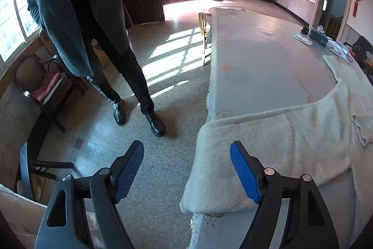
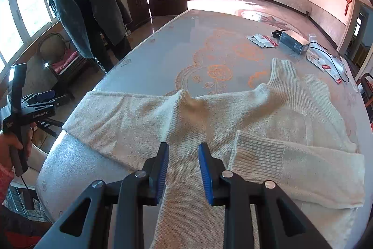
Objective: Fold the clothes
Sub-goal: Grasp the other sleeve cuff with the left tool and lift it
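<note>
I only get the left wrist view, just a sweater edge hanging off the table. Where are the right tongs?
Observer: The right tongs are over the middle of the cream sweater, jaws narrowly apart, pinching nothing.
Operator: Are the sleeves spread out?
Observer: One sleeve, on the picture's right, is folded across the body, its ribbed cuff pointing inward.
Operator: And the neck?
Observer: The ribbed collar lies flat on the flowered tablecloth, pointing to the far side.

"GenRobot.AI" — on left gripper (image 2: 38, 96).
</note>
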The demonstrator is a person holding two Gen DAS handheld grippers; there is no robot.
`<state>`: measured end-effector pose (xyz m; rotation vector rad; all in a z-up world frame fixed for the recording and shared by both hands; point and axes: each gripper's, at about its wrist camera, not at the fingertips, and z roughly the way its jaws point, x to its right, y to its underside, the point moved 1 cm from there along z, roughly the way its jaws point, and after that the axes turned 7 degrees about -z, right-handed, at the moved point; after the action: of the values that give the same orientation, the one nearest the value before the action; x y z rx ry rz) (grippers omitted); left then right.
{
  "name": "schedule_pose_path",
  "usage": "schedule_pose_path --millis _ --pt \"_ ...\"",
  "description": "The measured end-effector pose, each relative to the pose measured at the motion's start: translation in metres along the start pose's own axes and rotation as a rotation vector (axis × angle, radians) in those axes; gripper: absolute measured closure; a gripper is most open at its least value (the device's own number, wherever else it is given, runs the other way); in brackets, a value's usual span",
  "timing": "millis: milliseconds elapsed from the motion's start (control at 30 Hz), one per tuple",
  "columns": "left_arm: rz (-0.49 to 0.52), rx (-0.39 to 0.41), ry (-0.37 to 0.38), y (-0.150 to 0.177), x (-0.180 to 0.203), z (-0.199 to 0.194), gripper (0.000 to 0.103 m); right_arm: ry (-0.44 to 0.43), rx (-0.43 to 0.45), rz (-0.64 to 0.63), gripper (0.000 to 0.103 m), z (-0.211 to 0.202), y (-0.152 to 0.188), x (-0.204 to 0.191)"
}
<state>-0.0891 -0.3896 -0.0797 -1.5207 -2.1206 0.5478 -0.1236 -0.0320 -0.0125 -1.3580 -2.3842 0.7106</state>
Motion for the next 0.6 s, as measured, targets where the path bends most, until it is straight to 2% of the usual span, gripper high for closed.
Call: schedule_pose_path --millis 100,233,333,433,533,600 --pt "-0.168 -0.106 0.107 -0.002 -0.056 0.026 0.025 -0.005 -0.022 -0.010 0.077 0.007 -0.005 -0.006" --pt "-0.290 -0.212 0.177 0.010 -0.101 0.059 0.025 -0.003 -0.065 -0.028 0.077 0.020 -0.011 -0.010" --pt "-0.358 -0.293 0.251 0.028 -0.120 0.081 0.025 0.003 -0.095 -0.047 0.077 0.028 -0.017 -0.012" --pt "-0.490 -0.370 0.364 0.052 -0.132 0.100 0.025 -0.001 -0.108 -0.066 0.077 0.034 -0.024 -0.015" --pt "-0.613 -0.421 0.432 0.082 -0.137 0.109 0.025 -0.011 -0.112 -0.087 0.077 0.038 -0.031 -0.020" --pt "-0.733 -0.462 0.507 0.100 -0.140 0.114 0.025 -0.012 -0.117 -0.108 0.077 0.041 -0.035 -0.025"
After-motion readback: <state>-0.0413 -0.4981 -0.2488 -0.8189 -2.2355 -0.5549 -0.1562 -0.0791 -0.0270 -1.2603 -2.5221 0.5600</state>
